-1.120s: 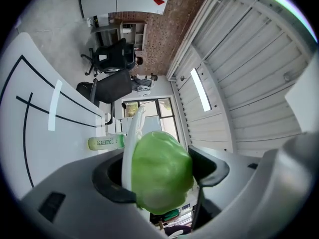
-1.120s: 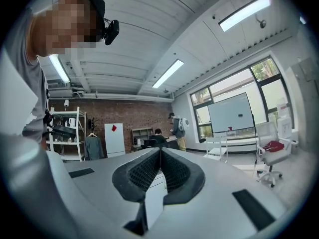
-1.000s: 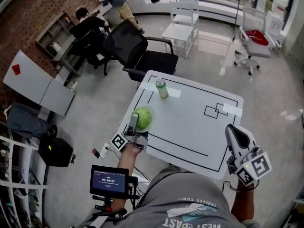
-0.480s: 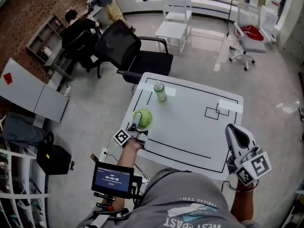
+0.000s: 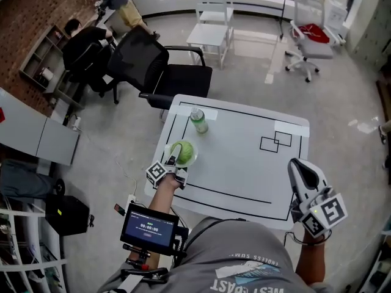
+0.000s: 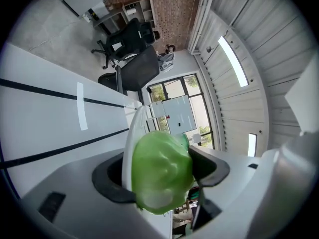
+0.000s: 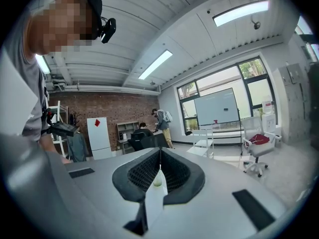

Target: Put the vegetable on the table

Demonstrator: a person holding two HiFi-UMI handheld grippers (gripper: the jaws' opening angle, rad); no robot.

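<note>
I had the left gripper [image 5: 173, 162] clenched on the green vegetable [image 5: 184, 152], with its jaws pressed against both flanks of the leafy ball [image 6: 162, 171]. It was low over the white table [image 5: 244, 170], close to the left edge and right at the black tape line [image 5: 232, 194] that borders the surface. I could not tell whether the vegetable was touching the tabletop.

A green-capped bottle [image 5: 198, 120] stood upright farther along that side, a little apart from the vegetable. From there the middle of the table lay bare across to two small taped squares [image 5: 275, 141] near the far right corner, so I had plenty of room inside the outline.

The right gripper [image 5: 303, 173] sat at the table's right edge by the near corner. Its jaws were pressed together [image 7: 159, 171] with nothing between them.

Beyond the far edge, a black office chair [image 5: 165, 72] crowded the left corner.
</note>
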